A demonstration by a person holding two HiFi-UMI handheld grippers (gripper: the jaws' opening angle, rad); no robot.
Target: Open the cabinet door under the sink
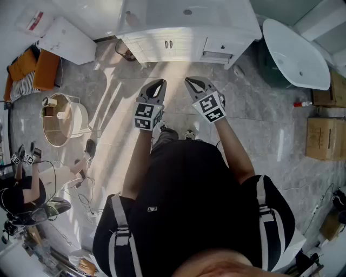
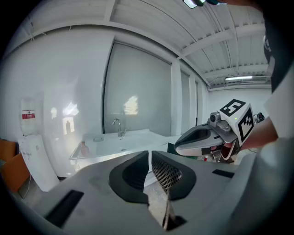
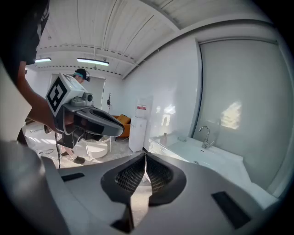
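Grey-tiled bathroom floor (image 1: 254,116), white vanity at its far edge, two grippers held side by side in front of it
The cabinet door (image 1: 160,46) under the sink (image 1: 186,12) is closed, its small handles facing the person; the left gripper (image 1: 158,84) and right gripper (image 1: 192,83) hang near each other, well short of the door, each with its jaws pressed together on nothing, while a white bathtub (image 1: 296,54) stands to the right

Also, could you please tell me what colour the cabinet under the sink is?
The cabinet is white; the head view shows it best.
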